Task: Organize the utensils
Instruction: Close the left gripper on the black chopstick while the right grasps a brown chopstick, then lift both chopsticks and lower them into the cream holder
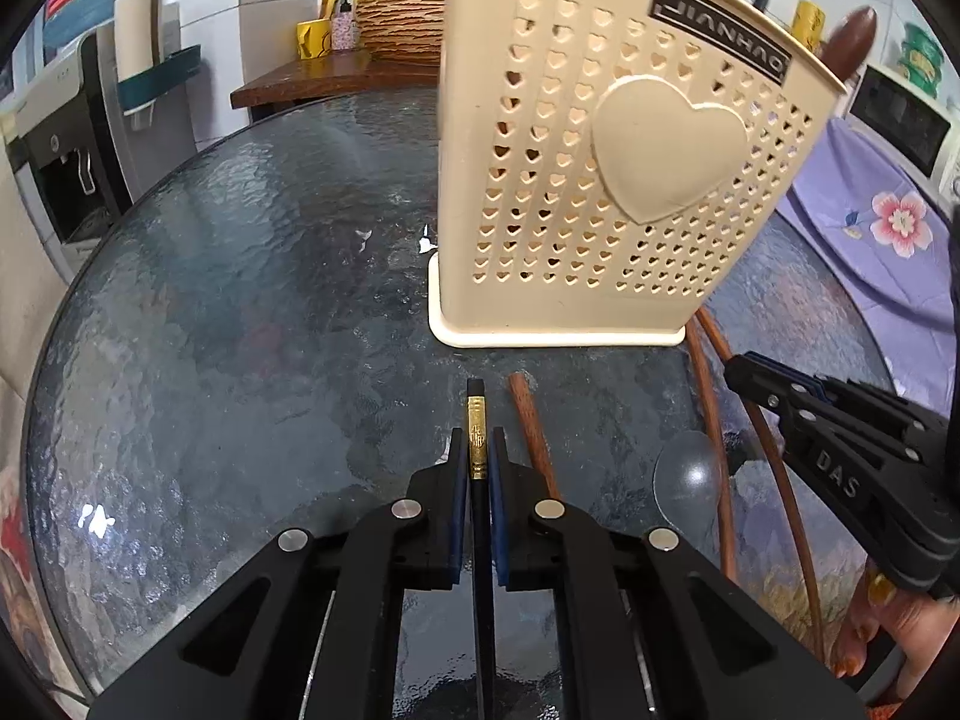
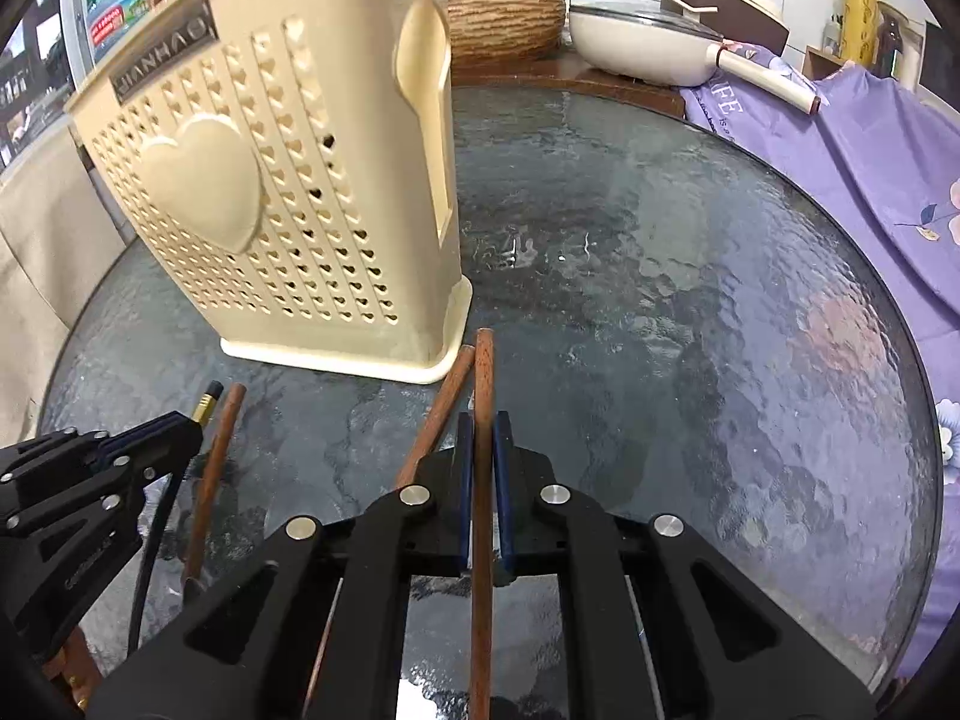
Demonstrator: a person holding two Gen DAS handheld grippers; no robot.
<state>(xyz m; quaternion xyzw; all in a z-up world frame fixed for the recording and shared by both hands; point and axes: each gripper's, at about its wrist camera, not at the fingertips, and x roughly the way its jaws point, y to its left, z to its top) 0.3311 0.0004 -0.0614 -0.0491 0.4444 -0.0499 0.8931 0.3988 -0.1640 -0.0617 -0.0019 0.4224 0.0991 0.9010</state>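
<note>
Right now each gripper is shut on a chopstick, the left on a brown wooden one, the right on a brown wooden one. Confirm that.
Wrong on the left. The left gripper is shut on a black chopstick with a gold band, as the left wrist view shows. The right gripper is shut on a brown wooden chopstick.

Left gripper (image 1: 478, 450) clamps black gold-banded chopstick (image 1: 477, 438); cream holder (image 1: 606, 138) stands upright beyond on glass table (image 1: 240, 300).

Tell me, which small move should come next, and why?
Probably lift both chopsticks off the table: the left gripper is shut on the black chopstick, the right gripper on a brown chopstick, and the holder stands just ahead.
</note>
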